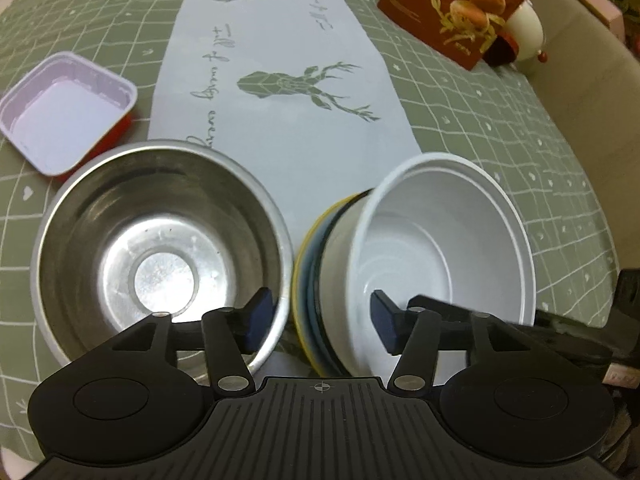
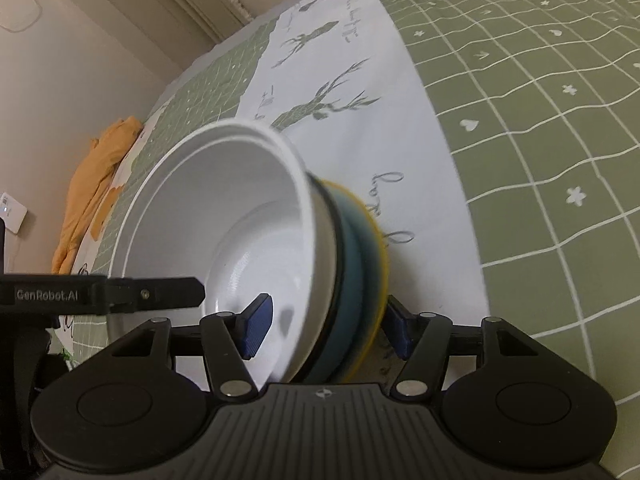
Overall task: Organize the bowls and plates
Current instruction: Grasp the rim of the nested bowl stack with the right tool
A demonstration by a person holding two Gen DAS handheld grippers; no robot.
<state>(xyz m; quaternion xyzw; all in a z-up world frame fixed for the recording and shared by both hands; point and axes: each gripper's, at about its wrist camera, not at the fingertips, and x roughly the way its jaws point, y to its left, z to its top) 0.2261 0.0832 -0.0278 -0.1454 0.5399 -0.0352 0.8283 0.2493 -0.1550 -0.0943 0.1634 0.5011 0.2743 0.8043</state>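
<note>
Bowls first: the steel bowl (image 1: 160, 248) sits upright on the tabletop (image 1: 500, 128), and just beside it the white bowl (image 1: 448, 248) is tipped on edge, nested with a blue one (image 2: 352, 264) and a yellow one (image 2: 378, 240). That stack is tilted because the right tongs (image 2: 326, 328) pinch its rim, one pad inside the white bowl and one outside the yellow, probably to carry all three at once. The left tongs (image 1: 320, 318) hang wide apart over the gap between steel bowl and stack, holding nothing. A square tray (image 1: 68, 112) lies further left. Green checked cloth with a pale deer runner covers the tabletop; a red box (image 1: 460, 8) stands at the far side, and what may be yellow fabric (image 2: 96, 192) lies by the wall.
</note>
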